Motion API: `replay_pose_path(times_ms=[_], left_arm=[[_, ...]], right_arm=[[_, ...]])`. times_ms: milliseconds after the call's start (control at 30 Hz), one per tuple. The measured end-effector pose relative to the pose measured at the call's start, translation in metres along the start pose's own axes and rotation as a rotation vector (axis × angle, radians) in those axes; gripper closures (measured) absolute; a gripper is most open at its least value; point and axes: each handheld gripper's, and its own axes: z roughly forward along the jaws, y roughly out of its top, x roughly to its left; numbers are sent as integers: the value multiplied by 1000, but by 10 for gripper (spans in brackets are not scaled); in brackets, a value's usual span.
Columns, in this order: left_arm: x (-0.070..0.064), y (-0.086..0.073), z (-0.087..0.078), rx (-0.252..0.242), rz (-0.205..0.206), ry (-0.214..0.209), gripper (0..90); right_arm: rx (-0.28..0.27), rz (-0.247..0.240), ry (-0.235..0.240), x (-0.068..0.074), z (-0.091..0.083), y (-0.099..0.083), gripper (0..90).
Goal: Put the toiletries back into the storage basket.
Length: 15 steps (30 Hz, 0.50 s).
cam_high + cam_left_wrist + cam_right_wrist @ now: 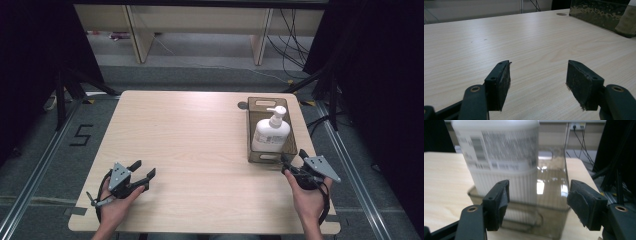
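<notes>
Your smoky translucent bin sits at the worktop's far right, long axis running away from you. Inside it a white pump bottle stands upright, nozzle pointing to your right. Its label is fine print, too blurred to read. Your right hand-held gripper is just beside the bin's near end, jaws wide. Your left hand-held gripper, well apart near the front left, is also wide and holds nothing.

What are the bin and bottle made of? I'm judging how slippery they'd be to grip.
The bin looks like smoky translucent plastic, glossy: the bottle shows through its wall and highlights glint on it. The bottle seems opaque white plastic with a printed label, finish unclear through blur.
</notes>
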Motion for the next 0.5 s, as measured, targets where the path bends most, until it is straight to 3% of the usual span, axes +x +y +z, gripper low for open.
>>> replay_pose_path(times_ms=[33, 100, 167, 233, 267, 300, 333, 400, 500], left_arm=[[0, 0, 0, 0, 0, -1, 353], [0, 0, 0, 0, 1, -2, 353], [0, 0, 0, -1, 0, -4, 353], [0, 0, 0, -3, -2, -5, 353], [0, 0, 0, -3, -3, -6, 353], [0, 0, 0, -3, -3, -7, 353], [0, 0, 0, -2, -1, -7, 353], [0, 0, 0, -1, 0, -9, 353], [0, 0, 0, 0, 1, -10, 353]], right_arm=[[-12, -10, 15, -3, 2, -4, 337], [7, 13, -11, -5, 1, -13, 332], [4, -10, -24, -8, 2, -18, 328], [27, 32, -30, -6, -1, -23, 324], [25, 17, -17, -8, 0, -24, 322], [12, -18, -39, -11, 1, -25, 321], [34, -1, -36, -10, -1, -26, 313], [23, 6, -39, -11, 1, -28, 312], [21, -7, -32, -13, 2, -28, 314]])
